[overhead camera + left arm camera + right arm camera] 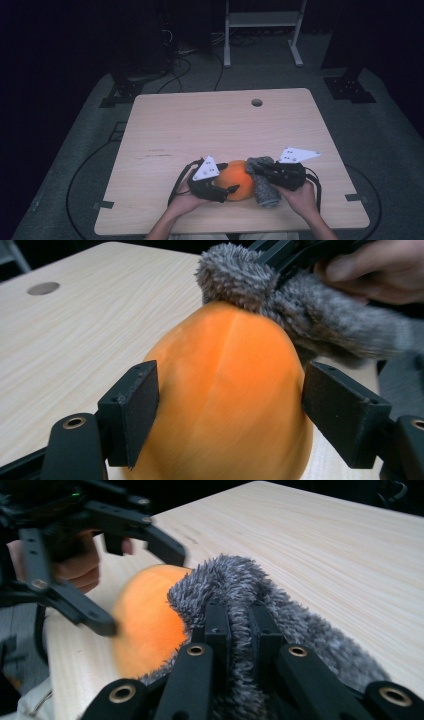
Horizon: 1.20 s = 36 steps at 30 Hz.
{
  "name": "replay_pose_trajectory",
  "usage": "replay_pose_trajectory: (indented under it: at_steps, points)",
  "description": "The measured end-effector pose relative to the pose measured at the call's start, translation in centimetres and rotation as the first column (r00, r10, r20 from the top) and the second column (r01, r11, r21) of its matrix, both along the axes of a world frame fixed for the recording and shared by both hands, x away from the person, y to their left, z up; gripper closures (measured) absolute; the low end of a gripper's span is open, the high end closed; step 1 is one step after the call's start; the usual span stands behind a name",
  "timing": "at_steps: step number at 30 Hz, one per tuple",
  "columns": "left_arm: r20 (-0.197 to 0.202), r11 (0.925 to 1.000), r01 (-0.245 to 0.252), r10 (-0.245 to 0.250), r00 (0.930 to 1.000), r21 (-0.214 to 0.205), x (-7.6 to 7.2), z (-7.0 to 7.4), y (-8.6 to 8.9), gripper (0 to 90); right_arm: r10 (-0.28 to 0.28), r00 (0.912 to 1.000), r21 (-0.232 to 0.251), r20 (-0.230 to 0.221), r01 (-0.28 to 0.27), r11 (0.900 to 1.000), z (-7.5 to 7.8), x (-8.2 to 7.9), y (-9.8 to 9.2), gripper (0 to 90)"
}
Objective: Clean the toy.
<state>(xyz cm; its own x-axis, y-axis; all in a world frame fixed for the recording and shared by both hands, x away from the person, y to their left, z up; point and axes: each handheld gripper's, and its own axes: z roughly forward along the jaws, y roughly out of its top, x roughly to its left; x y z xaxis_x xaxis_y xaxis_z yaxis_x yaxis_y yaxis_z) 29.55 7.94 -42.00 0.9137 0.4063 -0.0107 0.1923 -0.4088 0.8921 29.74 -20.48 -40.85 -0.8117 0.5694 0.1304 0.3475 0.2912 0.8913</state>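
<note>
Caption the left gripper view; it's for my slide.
Left gripper open around orange fruit; grey fuzzy cloth rests on top.

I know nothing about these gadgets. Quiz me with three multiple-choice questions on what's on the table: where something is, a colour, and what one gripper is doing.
1. Where does the grey fuzzy cloth rest?
A. Against the top of the orange fruit
B. Over the table's round hole
C. On the floor

2. What colour is the fruit?
A. Green
B. Orange
C. Purple

3. What is the right hand-held gripper doing?
A. Standing open above bare wood
B. Clamped shut on the cloth
C. Gripping the fruit

Answers:
1. A, since the left gripper view shows the cloth draped against the fruit's top.
2. B, as all three views show it orange.
3. B, because the right gripper view shows its jaws pinched together with fuzzy fabric bulging around them.
</note>
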Motion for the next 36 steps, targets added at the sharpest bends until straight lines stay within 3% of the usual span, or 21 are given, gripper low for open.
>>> replay_pose_trajectory:
  at_steps: [2,4,6,9,11,14,16,18,19,21,25,27,29,30,32,34,36]
  points:
    - [-0.009,0.9999,-0.015,0.015,0.9999,0.001,0.2,-0.2,0.2,24.1,-0.025,0.9996,0.001,-0.015,0.025,0.9997,-0.2,0.3,-0.7,81.3]
    - [0.033,0.9993,-0.031,0.030,0.9990,0.023,0.0,-0.2,0.3,32.4,-0.055,0.9984,-0.020,-0.016,0.055,0.9983,-0.3,0.5,-1.1,81.2]
    - [0.049,0.9975,-0.070,0.069,0.9964,0.013,0.0,-0.1,0.4,39.4,-0.065,0.9978,-0.013,-0.010,0.065,0.9978,0.0,0.3,-1.3,81.2]
    - [0.041,0.9947,-0.101,0.101,0.9940,-0.019,0.1,0.1,0.4,43.1,-0.013,0.9996,0.035,0.026,0.012,0.9993,1.0,-0.5,-0.6,81.2]
    - [0.037,0.9962,-0.085,0.086,0.9956,-0.016,0.2,0.1,0.4,42.8,0.021,0.9982,0.009,0.056,-0.021,0.9997,1.4,-1.0,0.5,81.2]
    - [0.023,0.9980,-0.061,0.062,0.9978,-0.018,0.2,0.0,0.6,36.4,0.025,0.9986,-0.031,0.047,-0.023,0.9992,0.8,-0.7,1.2,81.3]
    - [0.006,0.9982,-0.059,0.059,0.9982,-0.012,0.5,-0.2,0.7,27.0,0.016,0.9996,-0.016,0.022,-0.016,0.9997,0.1,-0.2,0.8,81.2]
    - [-0.049,0.9973,-0.069,0.070,0.9963,0.026,1.1,-0.8,0.5,16.5,-0.007,0.9999,-0.012,0.012,0.007,0.9999,-0.2,0.2,0.2,81.2]
    - [-0.089,0.9975,-0.067,0.069,0.9937,0.021,1.4,-1.2,0.5,14.2,-0.015,0.9999,-0.008,0.004,0.015,0.9998,-0.3,0.4,-0.2,81.2]
    - [-0.097,0.9980,-0.062,0.063,0.9933,0.007,1.5,-1.4,0.7,17.1,-0.043,0.9990,-0.010,-0.015,0.043,0.9990,-0.6,0.7,-0.8,81.3]
    - [-0.072,0.9968,-0.079,0.079,0.9943,0.002,1.3,-1.1,1.0,33.6,-0.108,0.9927,-0.029,-0.053,0.107,0.9939,-1.3,1.5,-2.0,81.3]
    - [-0.081,0.9945,-0.099,0.096,0.9921,-0.035,1.3,-0.8,1.3,37.8,-0.138,0.9876,-0.013,-0.075,0.137,0.9905,-1.3,1.8,-2.6,81.3]
    - [-0.080,0.9887,-0.135,0.130,0.9883,-0.065,1.4,-0.4,1.6,40.0,-0.121,0.9905,0.036,-0.065,0.124,0.9917,-0.7,1.5,-2.7,81.3]
    - [-0.098,0.9853,-0.150,0.142,0.9851,-0.082,1.5,-0.2,1.8,40.4,-0.111,0.9925,0.049,-0.051,0.113,0.9923,-0.3,1.3,-2.6,81.3]
    - [-0.107,0.9847,-0.149,0.139,0.9845,-0.090,1.4,-0.1,1.8,40.8,-0.052,0.9986,0.094,-0.005,0.053,0.9941,0.9,0.3,-1.5,81.2]
    - [-0.113,0.9881,-0.123,0.113,0.9872,-0.092,1.2,-0.2,1.3,40.8,-0.008,0.9993,0.079,0.037,0.005,0.9969,1.6,-0.6,0.0,81.3]
    - [-0.103,0.9914,-0.101,0.092,0.9904,-0.083,0.8,-0.1,0.8,40.8,0.025,0.9986,0.055,0.047,-0.027,0.9981,1.7,-1.0,1.2,81.2]
